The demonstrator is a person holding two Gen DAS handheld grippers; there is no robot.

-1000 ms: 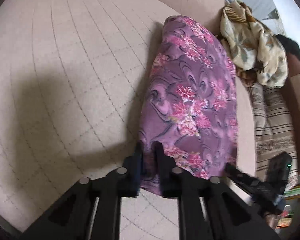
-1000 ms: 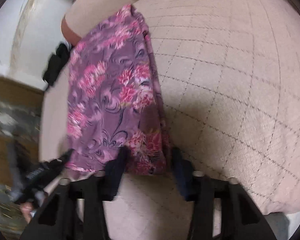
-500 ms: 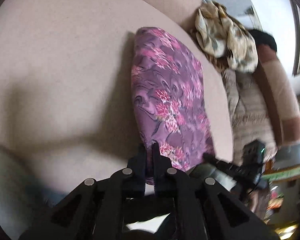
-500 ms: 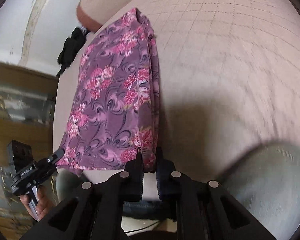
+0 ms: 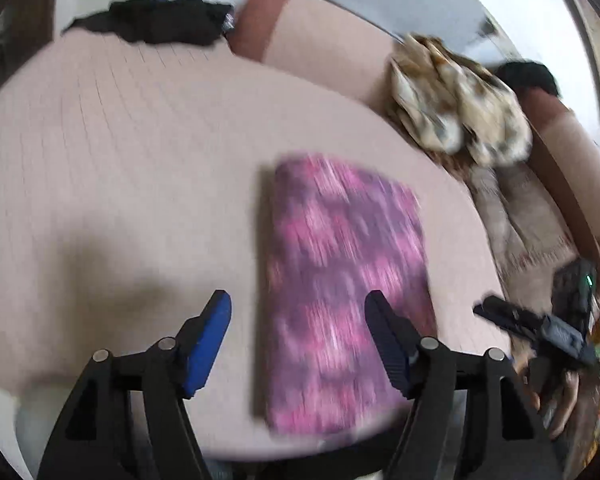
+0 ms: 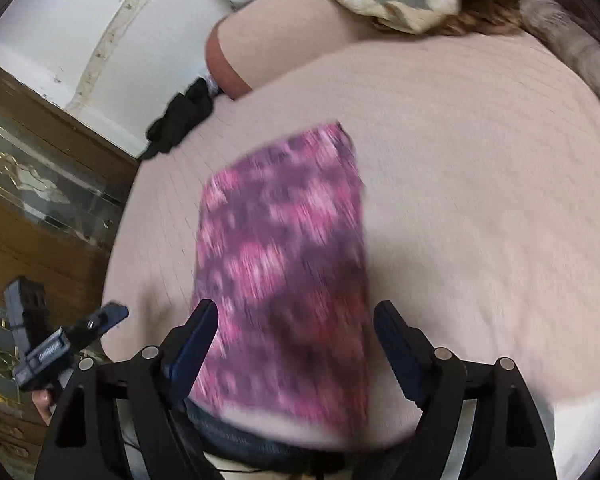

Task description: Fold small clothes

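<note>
Release step: the left gripper [image 5: 298, 316] and right gripper [image 6: 294, 326] are opening wide, nothing between the pads. The cloth [image 5: 340, 288] lies folded flat on the bed [image 5: 120, 160] (blurred). Next likely another garment.

Can't make out any readable text anywhere here, everything's too motion-blurred. The left gripper [image 6: 60, 346], seen from the right wrist camera, has a pale label strip on its side, but the lettering is just smudge.
</note>
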